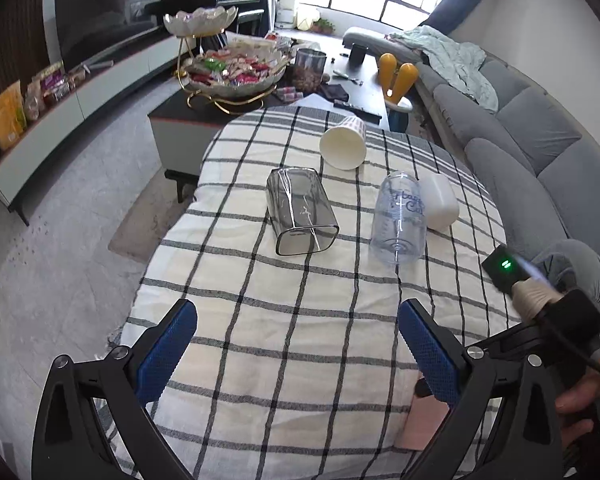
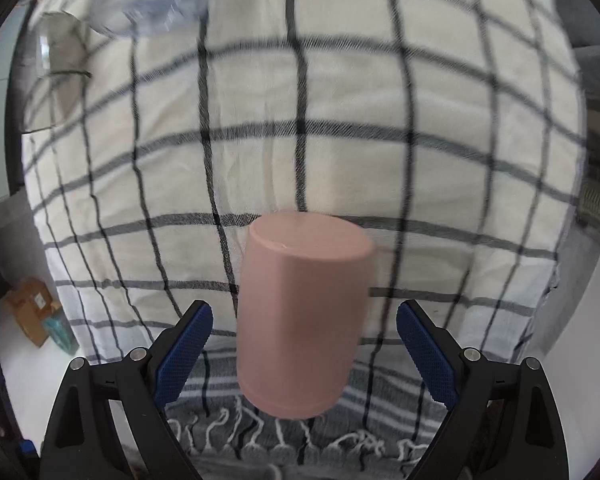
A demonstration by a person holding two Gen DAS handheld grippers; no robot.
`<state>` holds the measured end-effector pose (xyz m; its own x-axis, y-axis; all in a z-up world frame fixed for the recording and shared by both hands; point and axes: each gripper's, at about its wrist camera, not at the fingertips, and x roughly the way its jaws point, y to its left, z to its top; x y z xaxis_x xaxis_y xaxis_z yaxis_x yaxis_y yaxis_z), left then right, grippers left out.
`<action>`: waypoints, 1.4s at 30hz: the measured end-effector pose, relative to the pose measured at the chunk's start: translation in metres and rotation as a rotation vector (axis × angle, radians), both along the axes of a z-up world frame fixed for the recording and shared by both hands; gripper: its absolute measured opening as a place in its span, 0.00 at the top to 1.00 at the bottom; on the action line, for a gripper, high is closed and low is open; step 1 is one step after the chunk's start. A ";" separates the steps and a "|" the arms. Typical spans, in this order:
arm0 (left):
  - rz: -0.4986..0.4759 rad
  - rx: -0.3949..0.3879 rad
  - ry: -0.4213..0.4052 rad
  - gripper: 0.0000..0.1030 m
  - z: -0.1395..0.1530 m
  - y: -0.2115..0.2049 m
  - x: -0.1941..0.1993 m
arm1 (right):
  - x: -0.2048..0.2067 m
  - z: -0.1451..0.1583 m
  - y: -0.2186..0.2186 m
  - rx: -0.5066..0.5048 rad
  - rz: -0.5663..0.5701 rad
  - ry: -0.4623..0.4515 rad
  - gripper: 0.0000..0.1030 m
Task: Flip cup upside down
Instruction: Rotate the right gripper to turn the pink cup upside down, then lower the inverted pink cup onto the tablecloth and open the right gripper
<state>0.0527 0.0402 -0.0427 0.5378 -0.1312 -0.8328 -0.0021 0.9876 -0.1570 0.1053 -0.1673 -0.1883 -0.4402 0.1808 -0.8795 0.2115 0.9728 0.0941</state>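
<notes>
Hovering our right gripper [image 2: 304,344], fingers spread, around the inverted pink plastic cup [image 2: 300,312]; flip looks done, next we withdraw. Left gripper [image 1: 298,344] gapes empty.

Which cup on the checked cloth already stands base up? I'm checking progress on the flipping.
The pink cup, standing base up between the open right gripper fingers. The paper cup, grey square glass and clear printed cup all lie on their sides.
</notes>
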 end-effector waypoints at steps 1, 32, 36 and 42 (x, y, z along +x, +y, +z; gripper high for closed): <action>-0.001 -0.006 0.009 0.01 -0.003 0.000 0.003 | 0.001 -0.004 0.002 -0.001 0.003 0.014 0.09; 0.108 0.003 -0.115 0.01 -0.009 0.036 -0.005 | -0.016 0.113 0.037 -0.075 0.053 -1.000 0.34; 0.104 0.061 -0.137 0.01 -0.020 0.035 -0.011 | -0.030 0.112 0.043 -0.143 0.022 -1.195 0.34; 0.090 0.117 -0.142 0.01 -0.038 0.028 -0.016 | -0.026 0.101 0.053 -0.219 0.020 -1.324 0.34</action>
<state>0.0371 0.0684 -0.0808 0.6559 0.0156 -0.7547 -0.0770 0.9960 -0.0463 0.0792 -0.1139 -0.0876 0.7577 -0.0143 -0.6524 0.0690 0.9959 0.0582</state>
